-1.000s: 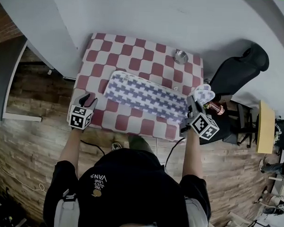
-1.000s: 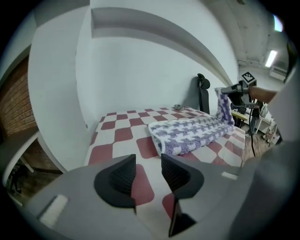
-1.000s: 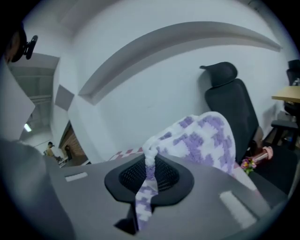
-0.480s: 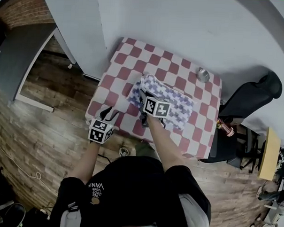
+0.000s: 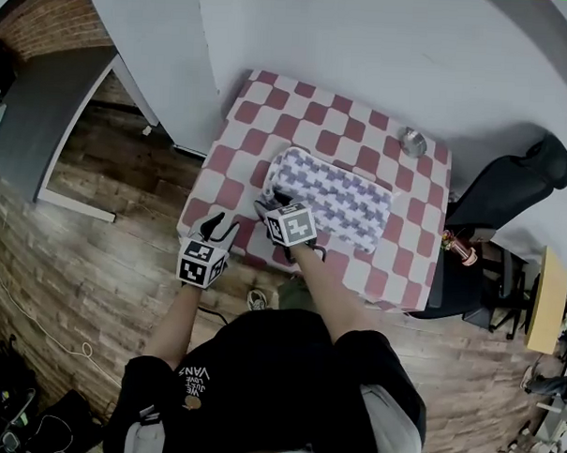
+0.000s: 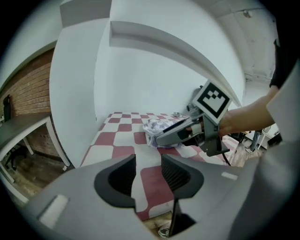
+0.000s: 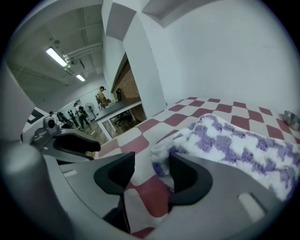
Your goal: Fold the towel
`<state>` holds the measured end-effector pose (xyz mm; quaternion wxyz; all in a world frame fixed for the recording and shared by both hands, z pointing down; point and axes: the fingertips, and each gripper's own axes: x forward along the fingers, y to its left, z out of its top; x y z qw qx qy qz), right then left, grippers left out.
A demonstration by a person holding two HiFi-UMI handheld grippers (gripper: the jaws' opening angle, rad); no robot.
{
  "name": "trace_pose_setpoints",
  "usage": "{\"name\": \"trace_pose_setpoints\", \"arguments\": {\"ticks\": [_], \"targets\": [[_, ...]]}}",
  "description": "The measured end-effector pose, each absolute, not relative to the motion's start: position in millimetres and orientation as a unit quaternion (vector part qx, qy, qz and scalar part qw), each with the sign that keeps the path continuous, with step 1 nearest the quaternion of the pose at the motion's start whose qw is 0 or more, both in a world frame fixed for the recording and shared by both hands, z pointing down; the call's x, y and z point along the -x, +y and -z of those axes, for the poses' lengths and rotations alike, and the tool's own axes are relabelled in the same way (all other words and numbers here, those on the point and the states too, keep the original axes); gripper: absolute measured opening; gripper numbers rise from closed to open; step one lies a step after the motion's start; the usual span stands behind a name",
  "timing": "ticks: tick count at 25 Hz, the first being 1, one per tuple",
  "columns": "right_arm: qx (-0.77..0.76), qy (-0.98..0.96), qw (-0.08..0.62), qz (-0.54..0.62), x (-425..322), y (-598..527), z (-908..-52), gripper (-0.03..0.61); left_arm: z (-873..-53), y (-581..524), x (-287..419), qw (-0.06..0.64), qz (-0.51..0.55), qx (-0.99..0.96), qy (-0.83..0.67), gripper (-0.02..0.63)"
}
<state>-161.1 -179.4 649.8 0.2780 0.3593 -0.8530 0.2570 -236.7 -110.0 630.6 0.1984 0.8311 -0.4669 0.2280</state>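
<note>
The purple-and-white checked towel (image 5: 339,197) lies doubled over on the red-and-white checked table (image 5: 269,117). My right gripper (image 5: 269,203) is at the towel's near left corner. Its jaws are opening, and the towel corner (image 7: 161,154) lies loose between them, beside the right jaw, with neither pad pressing on it. My left gripper (image 5: 216,225) hovers open and empty over the table's near left edge, apart from the towel. In the left gripper view the right gripper (image 6: 163,137) lies against the towel (image 6: 154,125). The left gripper (image 7: 89,144) also shows in the right gripper view.
A small metal bowl (image 5: 414,142) stands near the table's far right corner. Beyond the right edge are a black chair (image 5: 510,189) and a brown bottle (image 5: 461,249). A white wall runs behind the table, and wooden floor lies around it.
My right gripper swung from the towel's right end across to its left end, carrying that end over, so the towel now lies half as long. Its jaws have parted. The left gripper shifted slightly.
</note>
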Motion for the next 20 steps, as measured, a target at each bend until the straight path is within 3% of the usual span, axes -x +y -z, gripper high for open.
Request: {"name": "trace_pose_setpoints", "arguments": {"ticks": [5,13,16,20], "targets": [[-0.386,-0.865,0.161,-0.277,123.0,-173.5,-608.2,0.225,-617.0,-131.1,213.8,0.172,-0.223,-0.846,-0.453,0.143],[-0.56,-0.767,0.074,-0.302,-73.2,-164.4,-585.0,0.222,-606.5,-189.2,142.1,0.125,-0.246,-0.867,-0.414,0.143],[-0.612,-0.725,0.07,-0.309,-131.8,-147.9,-592.8,0.222,-613.7,-213.2,121.1,0.123,-0.287,-0.864,-0.395,0.143],[-0.617,-0.72,0.134,-0.287,-153.5,-123.5,-609.1,0.222,-639.1,-233.5,110.3,0.132,-0.364,-0.845,-0.369,0.143]]}}
